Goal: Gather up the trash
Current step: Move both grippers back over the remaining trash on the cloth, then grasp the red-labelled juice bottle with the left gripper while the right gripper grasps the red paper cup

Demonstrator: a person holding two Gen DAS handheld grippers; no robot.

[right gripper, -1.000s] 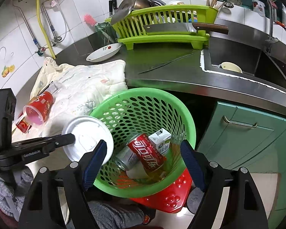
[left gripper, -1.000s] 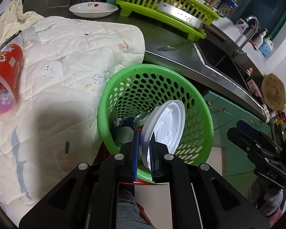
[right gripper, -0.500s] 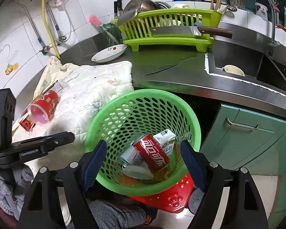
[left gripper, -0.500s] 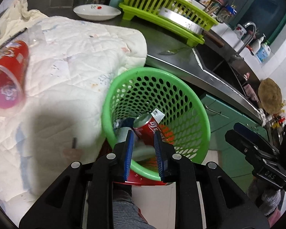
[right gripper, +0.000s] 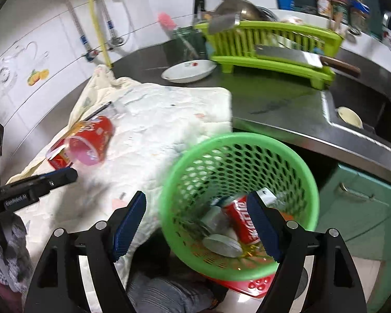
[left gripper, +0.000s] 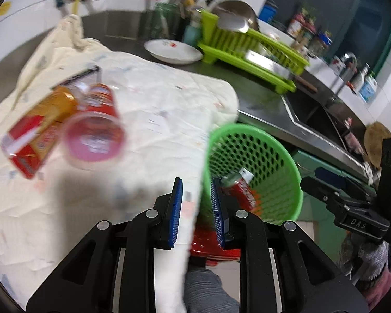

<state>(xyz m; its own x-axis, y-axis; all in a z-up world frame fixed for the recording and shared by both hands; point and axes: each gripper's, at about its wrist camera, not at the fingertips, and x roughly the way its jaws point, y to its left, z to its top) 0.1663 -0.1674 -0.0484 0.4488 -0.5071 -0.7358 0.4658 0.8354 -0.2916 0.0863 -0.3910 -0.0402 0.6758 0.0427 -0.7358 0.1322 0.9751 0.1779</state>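
A green perforated basket (left gripper: 263, 143) (right gripper: 294, 161) stands on a red stool beside the counter, holding a red cola can (right gripper: 243, 220) (left gripper: 241, 190), a small carton and a white lid (right gripper: 223, 245). A red cup (left gripper: 96, 127) (right gripper: 92, 140) lies on its side on the white quilted cloth (left gripper: 164, 109), next to a red and orange carton (left gripper: 36, 133). My left gripper (left gripper: 195, 206) is open and empty, over the cloth's edge left of the basket. My right gripper (right gripper: 198, 224) is wide open and empty, above the basket's near rim.
A white dish (right gripper: 189, 71) and a green dish rack (right gripper: 268, 54) with a cleaver (right gripper: 289, 56) stand at the back of the steel counter. A sink (right gripper: 352, 120) with a small bowl lies right. Green cabinets (right gripper: 359, 208) are below.
My left gripper let the white lid fall into the basket, opened, and swung left toward the red cup on the cloth. My right gripper has shifted slightly left, staying open.
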